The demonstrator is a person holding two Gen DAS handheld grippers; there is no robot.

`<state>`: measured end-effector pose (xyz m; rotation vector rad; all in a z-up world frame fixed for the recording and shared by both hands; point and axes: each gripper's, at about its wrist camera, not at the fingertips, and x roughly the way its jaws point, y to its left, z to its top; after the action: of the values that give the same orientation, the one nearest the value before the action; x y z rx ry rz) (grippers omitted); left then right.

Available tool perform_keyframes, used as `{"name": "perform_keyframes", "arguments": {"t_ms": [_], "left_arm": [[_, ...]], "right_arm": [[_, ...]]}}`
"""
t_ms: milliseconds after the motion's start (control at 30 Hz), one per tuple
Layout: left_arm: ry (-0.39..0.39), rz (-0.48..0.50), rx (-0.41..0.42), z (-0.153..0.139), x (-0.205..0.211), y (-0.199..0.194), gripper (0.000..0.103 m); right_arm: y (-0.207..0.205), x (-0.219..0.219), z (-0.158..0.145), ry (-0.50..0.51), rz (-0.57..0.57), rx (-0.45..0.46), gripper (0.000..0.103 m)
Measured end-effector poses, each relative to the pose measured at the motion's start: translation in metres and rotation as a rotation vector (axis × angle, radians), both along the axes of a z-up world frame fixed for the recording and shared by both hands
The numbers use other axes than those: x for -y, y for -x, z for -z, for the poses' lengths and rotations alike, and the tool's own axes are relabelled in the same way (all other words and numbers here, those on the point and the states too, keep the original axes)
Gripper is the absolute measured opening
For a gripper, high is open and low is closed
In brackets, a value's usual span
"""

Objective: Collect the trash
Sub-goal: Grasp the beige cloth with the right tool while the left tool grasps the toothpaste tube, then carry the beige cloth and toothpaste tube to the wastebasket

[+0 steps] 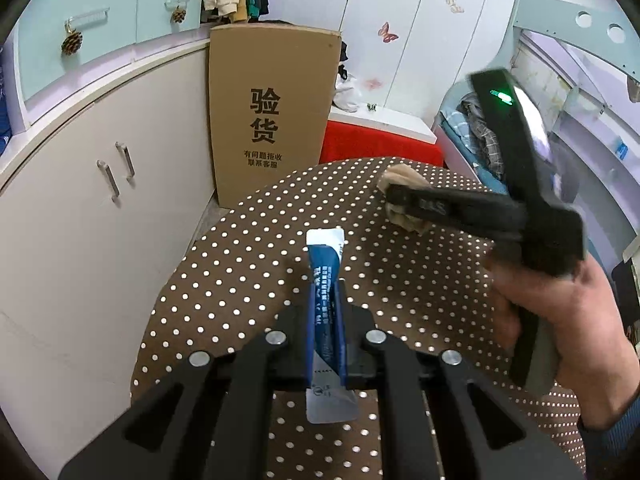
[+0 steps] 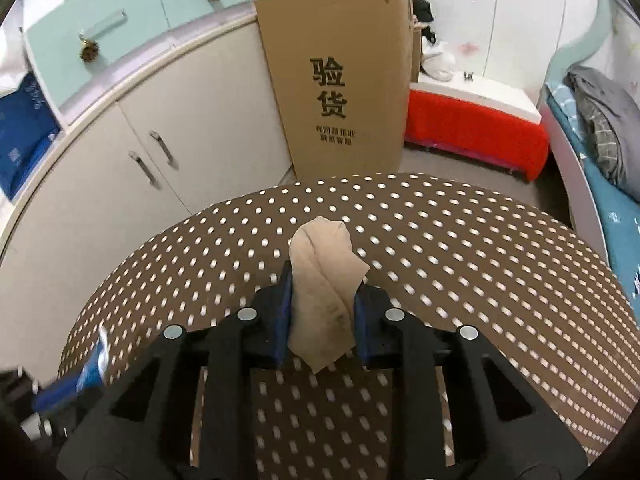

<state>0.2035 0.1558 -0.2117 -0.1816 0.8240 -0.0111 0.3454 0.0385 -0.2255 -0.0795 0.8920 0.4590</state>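
A blue and white sachet point(image 1: 325, 248) stands on edge between the pads of my left gripper point(image 1: 326, 284), which is shut on it above the brown polka-dot table point(image 1: 248, 264). A crumpled beige tissue point(image 2: 320, 248) sits between the blue pads of my right gripper point(image 2: 322, 280), and both pads press its sides. In the left wrist view the right gripper point(image 1: 400, 200) shows at the right, held by a person's hand point(image 1: 568, 320), with the tissue point(image 1: 404, 174) at its tip near the table's far edge. The sachet point(image 2: 94, 364) appears blurred at the lower left of the right wrist view.
A tall cardboard box point(image 2: 340, 80) with black print stands just beyond the table. White cabinets point(image 2: 120, 152) run along the left. A red-covered bench point(image 2: 472, 128) and a bed point(image 2: 600, 140) with clothes lie to the right.
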Motion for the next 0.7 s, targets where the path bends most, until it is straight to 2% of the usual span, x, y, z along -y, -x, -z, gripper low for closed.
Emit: {"name": "perform_keyframes", "arguments": {"t_ms": [233,433,700], "left_arm": [[0.017,0.062,0.042,-0.024,0.035,0.012,0.009],[0.024,0.157,0.098,-0.054,0.091,0.025,0.009],[0.017,0.28,0.151,-0.085,0.169,0.043,0.009]], "right_arm": [[0.067,0.072,-0.052,-0.045,0.041,0.137,0.026],[0.118,0.138,-0.099,-0.064,0.107,0.233,0.026],[0.172,0.221,-0.14,-0.092,0.212,0.335,0.026]]}}
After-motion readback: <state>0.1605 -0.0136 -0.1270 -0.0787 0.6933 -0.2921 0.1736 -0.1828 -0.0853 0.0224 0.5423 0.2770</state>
